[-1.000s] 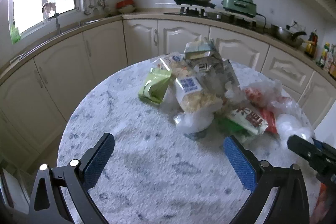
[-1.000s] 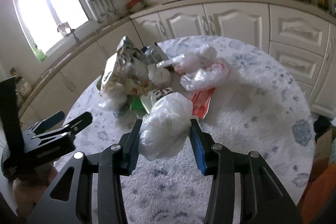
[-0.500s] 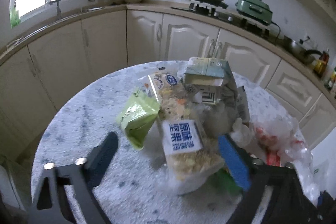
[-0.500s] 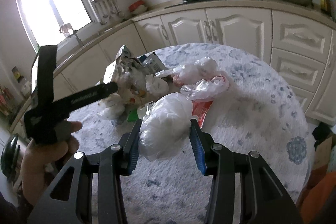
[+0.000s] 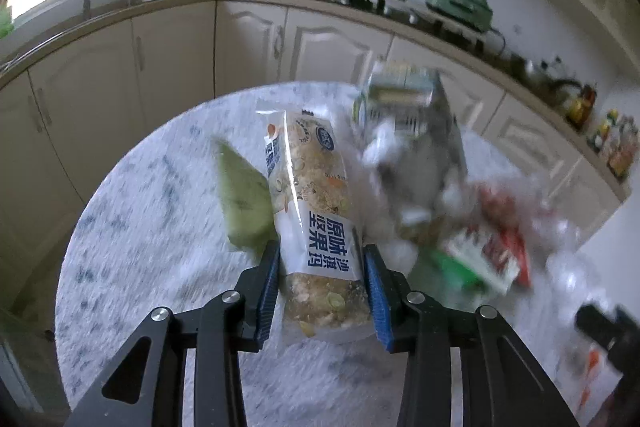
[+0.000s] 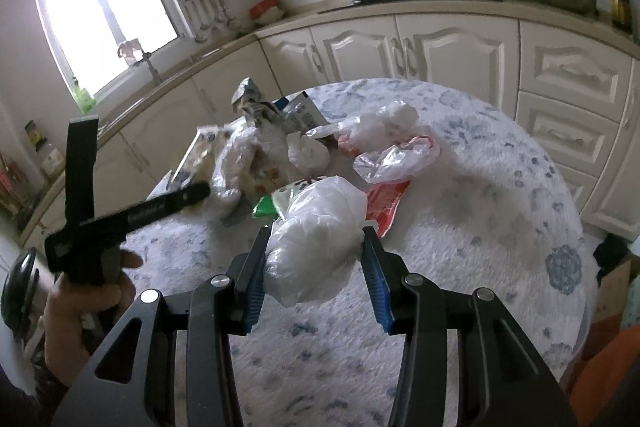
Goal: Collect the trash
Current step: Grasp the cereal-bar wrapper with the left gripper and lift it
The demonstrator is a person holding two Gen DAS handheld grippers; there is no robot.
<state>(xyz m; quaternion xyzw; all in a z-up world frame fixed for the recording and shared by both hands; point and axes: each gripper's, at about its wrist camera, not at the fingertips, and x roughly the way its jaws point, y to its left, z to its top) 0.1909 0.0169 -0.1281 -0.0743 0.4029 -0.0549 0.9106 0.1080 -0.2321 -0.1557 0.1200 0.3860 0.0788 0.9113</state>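
1. The snack packet (image 5: 316, 227), clear with a white and blue label, lies in the trash pile (image 6: 304, 155) on the round marble bench (image 5: 152, 227). Its near end is between the blue pads of your left tool (image 5: 320, 275).
2. The jaws of your left tool are closing, and both pads appear to touch the sides of the packet already.
3. Beside the packet on the left is a green pouch (image 5: 244, 203); a crushed carton (image 5: 404, 107) stands behind it, and a red and green wrapper (image 5: 484, 259) lies to the right. This part is blurred.
4. Your right tool (image 6: 316, 259) is clamped on a white plastic bag (image 6: 316, 239), which is held above the bench, in front of the pile.
5. In the right wrist view, your left hand (image 6: 80, 307) grips the handle at the lower left, and the tool points slanting down toward the pile.
6. Both tools are tilted downward over the bench.
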